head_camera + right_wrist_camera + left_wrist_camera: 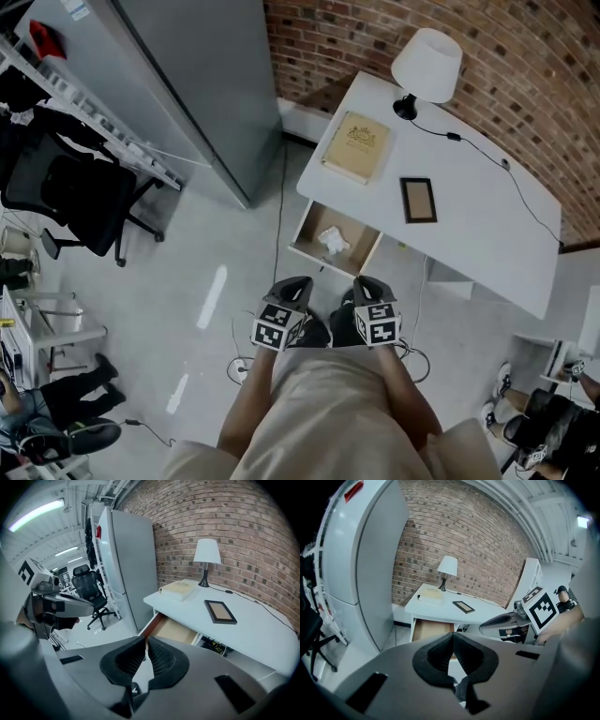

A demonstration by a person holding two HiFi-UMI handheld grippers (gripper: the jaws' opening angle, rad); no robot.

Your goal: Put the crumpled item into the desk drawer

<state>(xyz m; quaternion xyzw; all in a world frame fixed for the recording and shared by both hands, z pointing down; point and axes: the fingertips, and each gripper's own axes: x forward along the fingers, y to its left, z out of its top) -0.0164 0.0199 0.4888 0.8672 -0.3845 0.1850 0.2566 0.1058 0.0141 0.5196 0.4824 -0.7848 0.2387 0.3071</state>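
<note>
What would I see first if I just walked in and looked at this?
Probably the open drawer under the white desk, with a crumpled white item lying inside it. Next comes the white lamp at the desk's far corner, against the red brick wall. The left tongs and right tongs are both shut and empty, held close to the person's body.

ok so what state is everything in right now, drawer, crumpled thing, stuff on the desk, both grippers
desk drawer: open
crumpled item: lying inside the drawer, not held
book: closed, flat on the desk
picture frame: lying flat, face up
lamp: upright; lit or not, cannot tell
left gripper: shut, empty
right gripper: shut, empty
</note>
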